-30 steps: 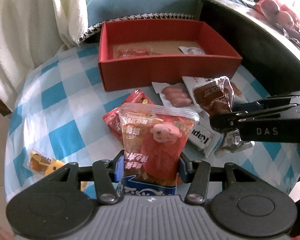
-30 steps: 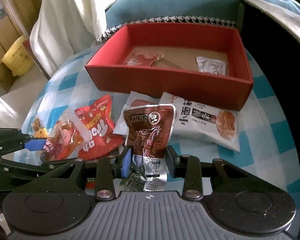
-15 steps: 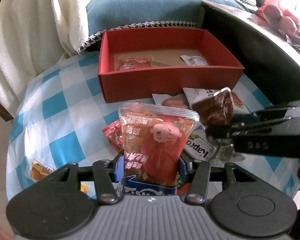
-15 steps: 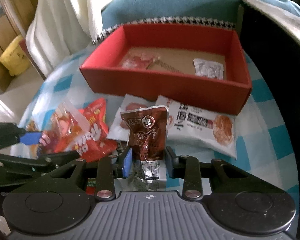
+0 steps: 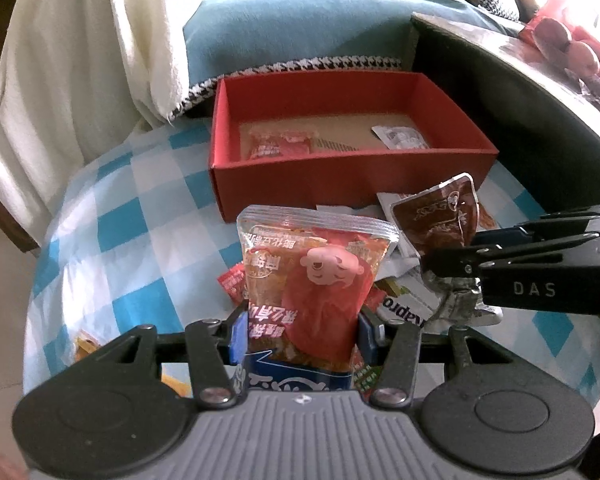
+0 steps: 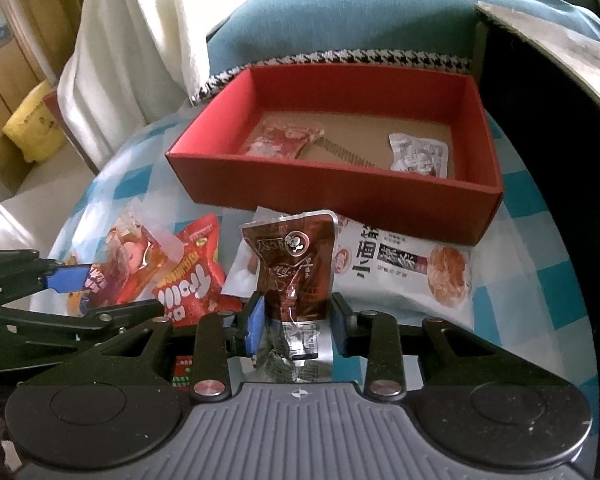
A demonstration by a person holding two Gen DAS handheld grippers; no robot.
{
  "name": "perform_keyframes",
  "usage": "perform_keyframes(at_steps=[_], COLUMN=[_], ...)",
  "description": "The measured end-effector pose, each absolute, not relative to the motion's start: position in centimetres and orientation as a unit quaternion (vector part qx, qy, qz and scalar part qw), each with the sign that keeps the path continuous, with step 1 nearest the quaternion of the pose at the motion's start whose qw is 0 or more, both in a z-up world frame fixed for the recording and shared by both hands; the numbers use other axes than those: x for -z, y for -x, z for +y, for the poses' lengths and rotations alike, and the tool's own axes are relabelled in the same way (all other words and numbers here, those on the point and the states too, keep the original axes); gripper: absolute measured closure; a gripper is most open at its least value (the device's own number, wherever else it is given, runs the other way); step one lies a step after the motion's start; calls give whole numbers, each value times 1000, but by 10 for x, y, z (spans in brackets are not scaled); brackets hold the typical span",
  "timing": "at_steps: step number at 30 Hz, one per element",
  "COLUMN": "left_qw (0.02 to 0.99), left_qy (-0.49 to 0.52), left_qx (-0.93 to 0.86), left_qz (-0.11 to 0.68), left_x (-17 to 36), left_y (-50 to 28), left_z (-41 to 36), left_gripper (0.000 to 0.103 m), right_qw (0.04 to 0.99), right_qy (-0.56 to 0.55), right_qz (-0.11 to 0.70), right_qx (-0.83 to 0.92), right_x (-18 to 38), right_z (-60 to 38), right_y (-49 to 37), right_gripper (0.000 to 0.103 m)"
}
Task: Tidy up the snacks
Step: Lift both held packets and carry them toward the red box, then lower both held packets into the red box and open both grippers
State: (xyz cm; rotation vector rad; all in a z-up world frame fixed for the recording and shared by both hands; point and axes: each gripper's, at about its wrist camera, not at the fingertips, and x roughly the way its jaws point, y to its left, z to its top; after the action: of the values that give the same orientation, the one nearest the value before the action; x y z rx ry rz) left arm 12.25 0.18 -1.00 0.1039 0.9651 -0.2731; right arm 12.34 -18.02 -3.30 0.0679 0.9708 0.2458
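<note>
The left gripper (image 5: pixel 300 330) clamps the red snack pouch (image 5: pixel 314 280) at lower centre; the right gripper (image 6: pixel 296 322) clamps the brown foil packet (image 6: pixel 294 268). Both look light, crinkly and slippery, best pinched at the sealed edge, short of the red box (image 6: pixel 340 196)

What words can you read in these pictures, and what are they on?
"DAS": side of the right gripper.
"Kapro", cut off: white packet on the table.
"小面": white bun packet.
Chinese print on the red pouch and brown pouch: too blurred.
</note>
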Motion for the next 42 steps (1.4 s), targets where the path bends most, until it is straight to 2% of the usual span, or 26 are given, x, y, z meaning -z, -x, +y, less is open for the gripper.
perform_keyframes(at_steps=[42], left_qw=[919], left_qy=[-77], left_qx=[117], left_qz=[369], left_x=[-20], left_y=[-159], left_z=[-28], left_gripper=[58], right_qw=[909], right_qy=[-66], right_qz=[401], right_qx=[-94], right_x=[6], right_z=[-205], right_y=[-141], right_gripper=[61])
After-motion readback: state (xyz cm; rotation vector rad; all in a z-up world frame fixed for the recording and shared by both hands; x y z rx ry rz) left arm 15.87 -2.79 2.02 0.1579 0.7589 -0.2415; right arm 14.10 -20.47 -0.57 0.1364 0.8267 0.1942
